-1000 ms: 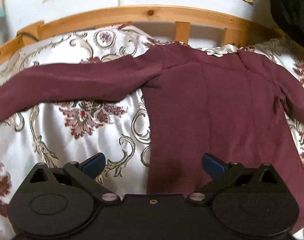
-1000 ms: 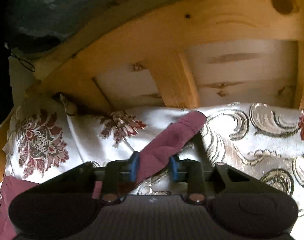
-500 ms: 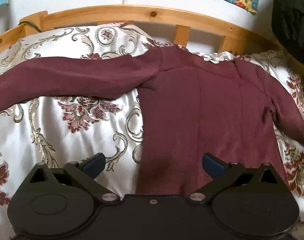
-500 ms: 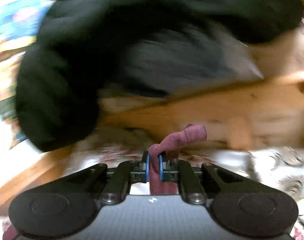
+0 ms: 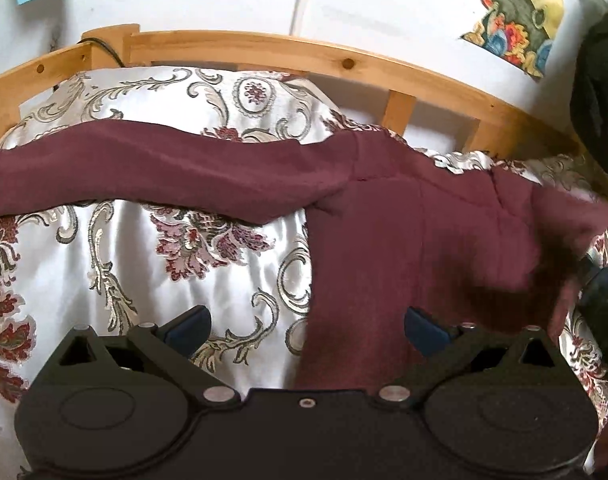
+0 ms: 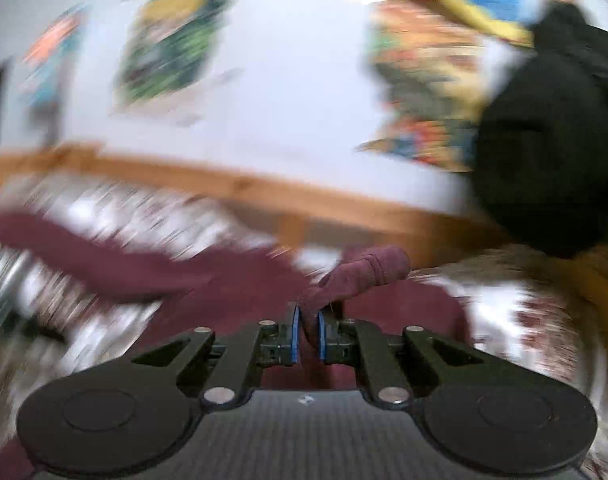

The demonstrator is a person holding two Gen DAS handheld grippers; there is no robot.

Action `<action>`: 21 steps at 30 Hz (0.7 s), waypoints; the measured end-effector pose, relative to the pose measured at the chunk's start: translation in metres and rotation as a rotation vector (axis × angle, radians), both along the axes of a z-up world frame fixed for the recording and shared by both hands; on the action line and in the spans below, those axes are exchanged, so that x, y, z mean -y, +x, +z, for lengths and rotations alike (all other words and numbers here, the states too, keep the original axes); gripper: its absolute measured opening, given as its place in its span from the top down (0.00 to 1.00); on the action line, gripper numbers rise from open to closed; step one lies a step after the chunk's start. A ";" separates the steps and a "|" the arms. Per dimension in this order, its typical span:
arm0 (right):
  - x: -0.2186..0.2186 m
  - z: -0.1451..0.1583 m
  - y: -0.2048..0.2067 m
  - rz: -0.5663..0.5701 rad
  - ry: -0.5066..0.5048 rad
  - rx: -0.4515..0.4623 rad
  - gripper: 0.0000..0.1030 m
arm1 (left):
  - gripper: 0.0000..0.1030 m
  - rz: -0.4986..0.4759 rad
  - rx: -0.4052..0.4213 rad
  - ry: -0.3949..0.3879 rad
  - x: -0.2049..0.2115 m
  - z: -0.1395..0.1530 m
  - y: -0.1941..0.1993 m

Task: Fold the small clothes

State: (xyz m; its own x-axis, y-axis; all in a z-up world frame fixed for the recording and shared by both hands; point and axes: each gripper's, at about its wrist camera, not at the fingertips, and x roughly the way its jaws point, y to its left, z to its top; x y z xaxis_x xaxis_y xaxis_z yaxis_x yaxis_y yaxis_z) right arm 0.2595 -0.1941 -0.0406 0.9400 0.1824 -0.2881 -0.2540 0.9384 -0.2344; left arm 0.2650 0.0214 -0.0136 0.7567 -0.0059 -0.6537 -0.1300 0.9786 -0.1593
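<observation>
A maroon long-sleeved top (image 5: 404, 240) is lying on the floral satin bedspread (image 5: 144, 280), its neckline reaching toward the wooden headboard (image 5: 264, 50), one sleeve (image 5: 164, 168) stretching flat toward the bed's left edge. The left gripper (image 5: 306, 326) is hovering with jaws spread wide, holding nothing, above the top's hem edge. The right gripper (image 6: 307, 334) is pinching the other sleeve's cuff (image 6: 364, 272) tightly, lifting it over the garment's body; this view is heavily blurred.

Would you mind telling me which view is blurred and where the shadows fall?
Right wrist view: heavy motion blur over wall and bedspread, though the right gripper and pinched sleeve stay sharp. Left wrist view: mostly crisp, blurred only at the right edge, with a dark shadow on the shirt.
</observation>
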 end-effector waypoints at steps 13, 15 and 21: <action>-0.030 -0.030 -0.035 0.241 -0.074 -0.241 0.12 | 0.01 0.057 0.067 -0.010 -0.012 -0.007 0.005; -0.015 -0.028 -0.039 0.196 -0.049 -0.256 0.07 | 0.01 0.090 0.044 -0.028 -0.016 -0.014 0.013; 0.052 -0.017 -0.017 0.008 0.173 -0.309 0.09 | 0.01 0.085 -0.034 -0.079 -0.005 -0.033 0.046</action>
